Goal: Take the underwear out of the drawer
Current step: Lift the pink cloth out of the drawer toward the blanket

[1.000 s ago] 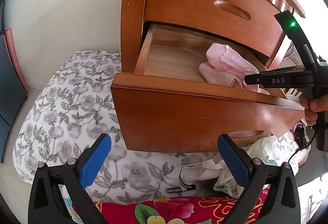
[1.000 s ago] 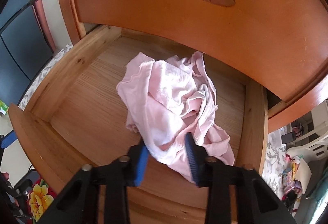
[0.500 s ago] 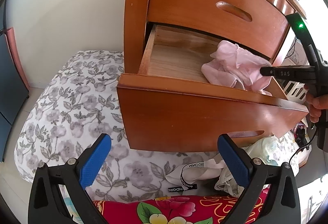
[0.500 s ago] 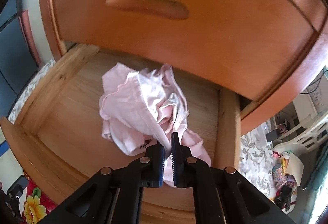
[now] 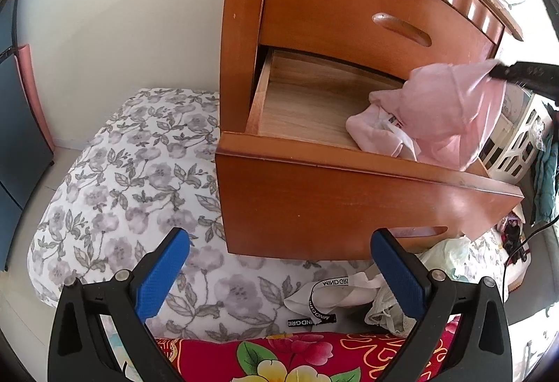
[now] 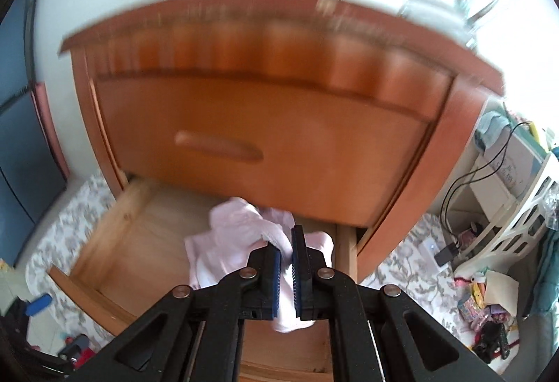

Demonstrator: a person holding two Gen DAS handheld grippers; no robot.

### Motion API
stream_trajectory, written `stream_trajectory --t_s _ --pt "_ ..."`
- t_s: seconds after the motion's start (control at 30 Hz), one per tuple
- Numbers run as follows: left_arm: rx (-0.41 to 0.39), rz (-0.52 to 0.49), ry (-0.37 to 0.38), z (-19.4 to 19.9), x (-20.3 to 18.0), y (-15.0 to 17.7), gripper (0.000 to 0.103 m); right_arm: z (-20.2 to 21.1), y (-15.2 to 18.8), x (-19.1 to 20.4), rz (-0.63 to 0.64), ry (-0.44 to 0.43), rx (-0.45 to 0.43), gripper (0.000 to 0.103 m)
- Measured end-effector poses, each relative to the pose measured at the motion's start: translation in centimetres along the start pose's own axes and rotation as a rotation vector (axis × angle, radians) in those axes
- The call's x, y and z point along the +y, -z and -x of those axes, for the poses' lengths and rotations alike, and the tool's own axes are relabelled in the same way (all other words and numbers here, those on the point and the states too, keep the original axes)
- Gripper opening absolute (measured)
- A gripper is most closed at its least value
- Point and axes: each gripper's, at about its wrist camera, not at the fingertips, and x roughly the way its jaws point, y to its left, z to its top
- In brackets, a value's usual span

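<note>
The wooden nightstand's lower drawer (image 5: 349,193) stands pulled out. Pale pink underwear (image 5: 450,109) hangs half lifted above its right end, stretched up to my right gripper (image 5: 499,71) at the right edge of the left wrist view. In the right wrist view that gripper (image 6: 286,249) is shut on the pink underwear (image 6: 237,235), the cloth bunched between the blue pads and drooping over the drawer (image 6: 115,235). My left gripper (image 5: 279,263) stays open in front of the drawer's front panel, holding nothing.
The closed upper drawer (image 5: 377,12) sits right above the open one. A floral pillow (image 5: 132,179) lies left of the nightstand. A white strap (image 5: 328,294) and crumpled cloth lie under the drawer front. White shelving (image 6: 517,207) and clutter stand at the right.
The right gripper closed on the pink underwear, then rose and pulled back, lifting the cloth up out of the drawer. The left gripper stayed put.
</note>
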Motion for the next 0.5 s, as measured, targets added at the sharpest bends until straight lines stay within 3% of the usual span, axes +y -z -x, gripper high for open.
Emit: stream_trajectory --t_s 0.5 --pt "-0.04 -0.008 -0.004 2.5 -0.5 0.0 0.103 11.2 -2.2 -0.9 -0.048 -0.018 -0.239 0.006"
